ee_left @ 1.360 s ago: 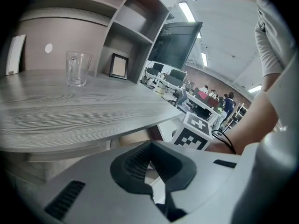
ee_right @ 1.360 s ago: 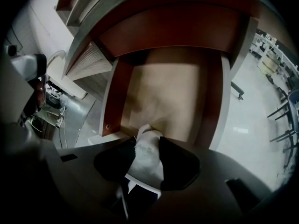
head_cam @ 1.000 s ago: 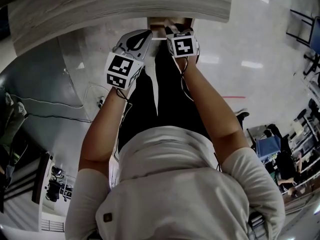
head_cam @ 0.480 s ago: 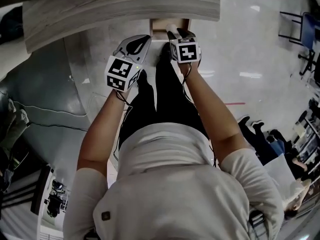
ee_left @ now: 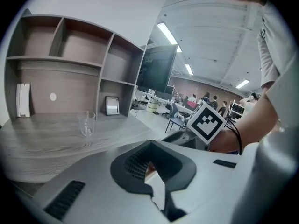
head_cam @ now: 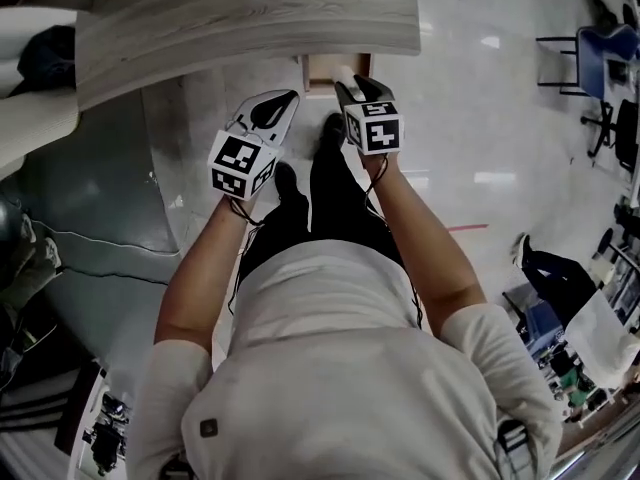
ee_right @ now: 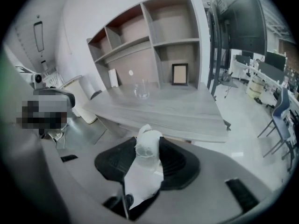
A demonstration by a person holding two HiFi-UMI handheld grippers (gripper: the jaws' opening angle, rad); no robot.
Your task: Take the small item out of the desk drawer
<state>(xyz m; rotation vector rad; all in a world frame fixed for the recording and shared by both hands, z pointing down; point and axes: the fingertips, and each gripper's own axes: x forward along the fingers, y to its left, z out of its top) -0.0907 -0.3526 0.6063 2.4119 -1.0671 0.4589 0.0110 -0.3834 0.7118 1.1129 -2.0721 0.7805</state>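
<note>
Gripping a small, lumpy white item (ee_right: 148, 146) between ribbed black pads, the right gripper (ee_right: 147, 160) hung over the open brown drawer (head_cam: 335, 70). Left gripper (ee_left: 152, 169) stood narrowly parted, empty. Pale grey wood-grain desk (ee_right: 177, 108) lay beyond.

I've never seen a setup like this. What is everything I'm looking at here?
Desk: one, grey wood grain, ahead of the person.
Drawer: one, light wood, open under the desk's edge.
Glass: one, clear, on the desk.
Shelf unit: one, grey, behind the desk.
Picture frame: one, grey, in a bottom shelf compartment.
Small item: one, white, between the right tool's jaws.
Left tool: one, white, empty, jaws slightly apart.
Right tool: one, white, gripping the small item.
</note>
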